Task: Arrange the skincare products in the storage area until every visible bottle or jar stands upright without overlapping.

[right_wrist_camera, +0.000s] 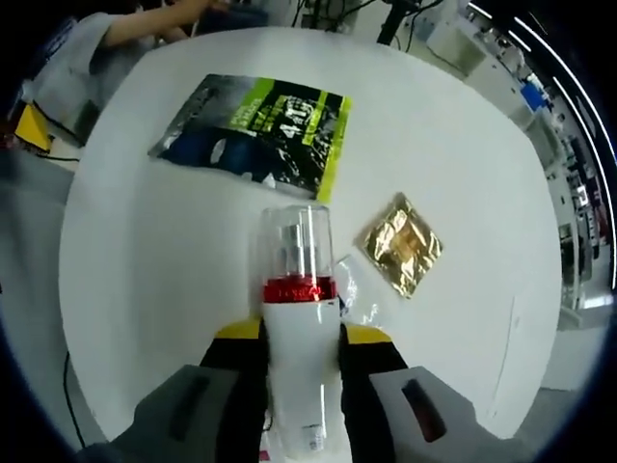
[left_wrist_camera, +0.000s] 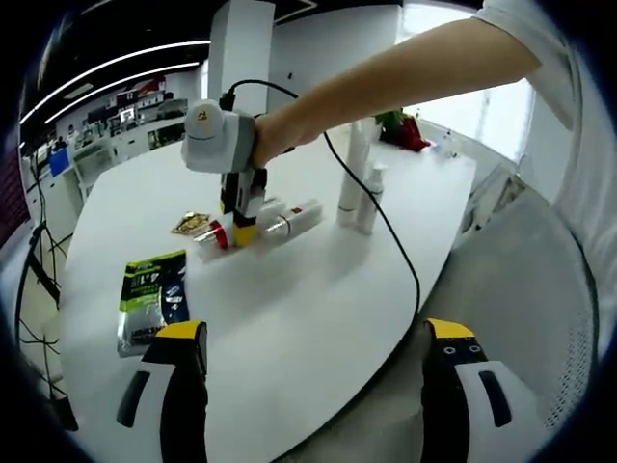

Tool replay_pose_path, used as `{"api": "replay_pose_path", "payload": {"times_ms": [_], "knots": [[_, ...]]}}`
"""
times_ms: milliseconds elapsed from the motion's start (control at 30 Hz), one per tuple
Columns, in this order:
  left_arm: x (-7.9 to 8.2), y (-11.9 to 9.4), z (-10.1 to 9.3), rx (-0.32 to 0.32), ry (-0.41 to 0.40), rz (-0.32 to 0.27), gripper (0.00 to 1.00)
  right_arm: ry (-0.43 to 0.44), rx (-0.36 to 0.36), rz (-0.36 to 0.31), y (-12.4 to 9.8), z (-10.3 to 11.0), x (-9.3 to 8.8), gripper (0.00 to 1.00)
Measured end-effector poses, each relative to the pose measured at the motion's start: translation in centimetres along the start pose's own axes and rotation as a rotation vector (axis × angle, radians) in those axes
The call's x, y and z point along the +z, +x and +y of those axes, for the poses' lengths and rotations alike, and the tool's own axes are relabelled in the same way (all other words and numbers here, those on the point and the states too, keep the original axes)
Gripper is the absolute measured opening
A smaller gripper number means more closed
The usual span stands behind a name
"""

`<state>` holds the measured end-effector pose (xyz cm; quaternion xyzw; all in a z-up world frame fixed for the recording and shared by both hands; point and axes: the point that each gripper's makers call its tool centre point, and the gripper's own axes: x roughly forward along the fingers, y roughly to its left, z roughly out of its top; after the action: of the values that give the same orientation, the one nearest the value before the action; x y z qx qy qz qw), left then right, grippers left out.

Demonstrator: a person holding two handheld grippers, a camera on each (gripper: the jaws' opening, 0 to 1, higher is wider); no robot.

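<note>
I am clamping my right tool (right_wrist_camera: 301,340) on a lying pump bottle (right_wrist_camera: 299,318) on the table (right_wrist_camera: 145,289); my left tool (left_wrist_camera: 313,352) is hanging apart. Tilting it up fast risks slipping and knocking its neighbour (left_wrist_camera: 289,220).

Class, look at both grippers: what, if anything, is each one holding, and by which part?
The right gripper clamps a lying white bottle by its body, just below the red collar. The left gripper is open, holding nothing.

Grey right gripper (left_wrist_camera: 242,231) body, black cable, yellow-tipped black fingers (left_wrist_camera: 181,333), person's white short sleeve (left_wrist_camera: 521,24)
</note>
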<state>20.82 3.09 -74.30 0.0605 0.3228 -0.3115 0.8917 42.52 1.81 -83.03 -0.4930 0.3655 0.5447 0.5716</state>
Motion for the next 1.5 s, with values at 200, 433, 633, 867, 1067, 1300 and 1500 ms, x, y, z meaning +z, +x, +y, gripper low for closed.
{"api": "replay_pose_path", "payload": {"times_ms": [200, 433, 633, 867, 1067, 1300, 1500], "knots": [[-0.2, 0.1, -0.1, 0.001, 0.025, 0.017, 0.87, 0.028, -0.064, -0.051, -1.7, -0.2, -0.1, 0.27], [-0.2, 0.1, 0.1, 0.011, 0.036, 0.017, 0.87, 0.035, -0.102, -0.114, -3.1, -1.2, 1.4, 0.26], [-0.2, 0.0, 0.3, 0.021, 0.051, 0.016, 0.87, 0.049, -0.126, -0.155, -4.3, -0.9, 2.2, 0.26], [0.0, 0.0, 0.4, 0.033, 0.061, 0.011, 0.88, 0.111, -0.145, -0.206, -5.8, -1.1, 2.9, 0.26], [0.1, 0.0, 0.4, 0.041, 0.073, 0.007, 0.88, 0.178, -0.179, -0.269, -8.3, -1.7, 3.3, 0.25], [0.3, -0.2, 0.5, 0.049, 0.086, 0.003, 0.88, 0.18, -0.204, -0.315, -10.2, -1.4, 4.5, 0.25], [0.4, -0.2, 0.6, 0.058, 0.094, -0.001, 0.89, 0.186, -0.209, -0.362, -11.8, -0.4, 5.3, 0.25]]}}
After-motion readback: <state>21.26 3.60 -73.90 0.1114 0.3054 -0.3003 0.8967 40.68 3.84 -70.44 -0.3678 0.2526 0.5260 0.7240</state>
